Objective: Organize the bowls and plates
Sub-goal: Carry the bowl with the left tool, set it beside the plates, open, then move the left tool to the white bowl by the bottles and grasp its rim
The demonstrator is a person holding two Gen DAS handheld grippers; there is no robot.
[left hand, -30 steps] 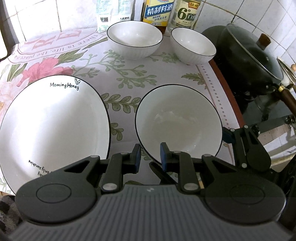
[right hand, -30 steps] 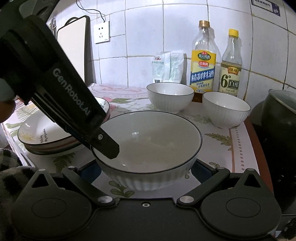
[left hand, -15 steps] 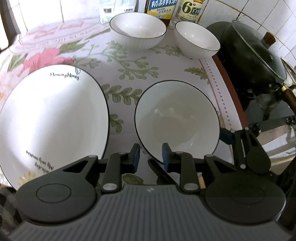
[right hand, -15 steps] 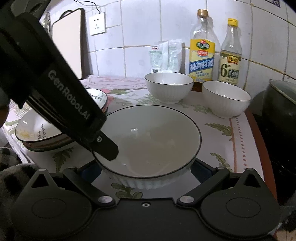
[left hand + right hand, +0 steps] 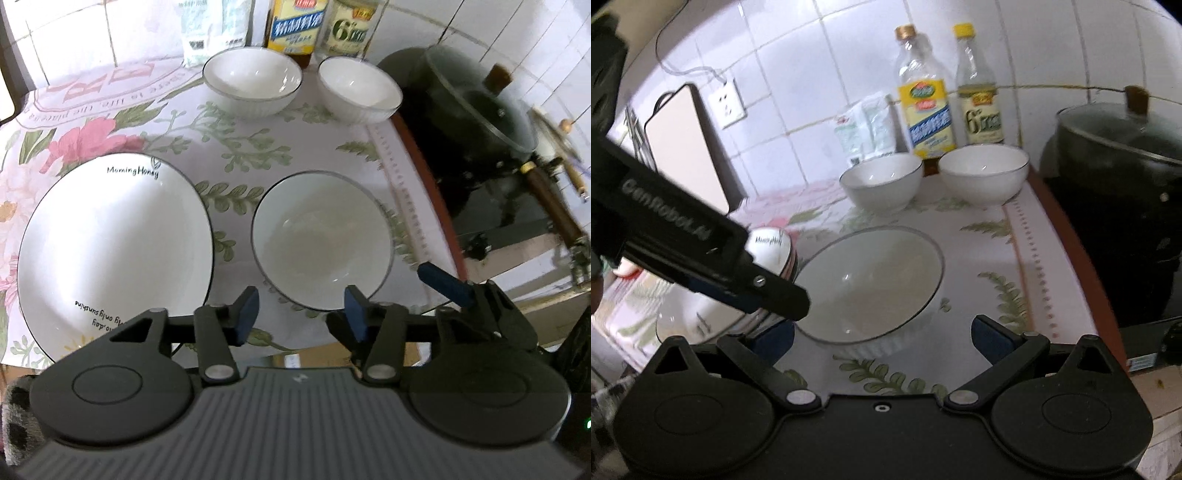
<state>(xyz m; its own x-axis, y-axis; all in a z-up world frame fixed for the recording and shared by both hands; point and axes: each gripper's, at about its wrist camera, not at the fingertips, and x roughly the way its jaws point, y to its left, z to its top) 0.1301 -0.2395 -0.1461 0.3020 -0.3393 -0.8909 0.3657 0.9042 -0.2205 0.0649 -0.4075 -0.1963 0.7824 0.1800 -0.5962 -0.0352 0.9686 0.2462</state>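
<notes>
Nearest in the left wrist view, the left gripper [image 5: 301, 308] hangs open and empty, its blue pads just short of the near rim of a wide bowl [image 5: 321, 240]. That bowl sits upright on a surface [image 5: 236, 155] covered with a floral cloth. Just left of it lies a large plate [image 5: 114, 251] lettered "Morning Honey"; the right wrist view shows it topping a stack.

In the right wrist view, the right gripper [image 5: 882, 339] is spread wide, holding nothing, with the wide bowl [image 5: 871, 284] lying just beyond its pads. The left gripper's black body [image 5: 701, 258] crosses that view from the left, its tip over the bowl's left rim.

Farther back, two smaller bowls stand side by side near the wall: one on the left [image 5: 253, 86] and one on the right [image 5: 358, 90], close but apart. Behind them stand a yellow-labelled bottle [image 5: 925, 96], a clear bottle [image 5: 979, 88] and white packets [image 5: 868, 127] against the tiled wall. To the right, off the cloth, sits a dark lidded pot [image 5: 476, 110].
</notes>
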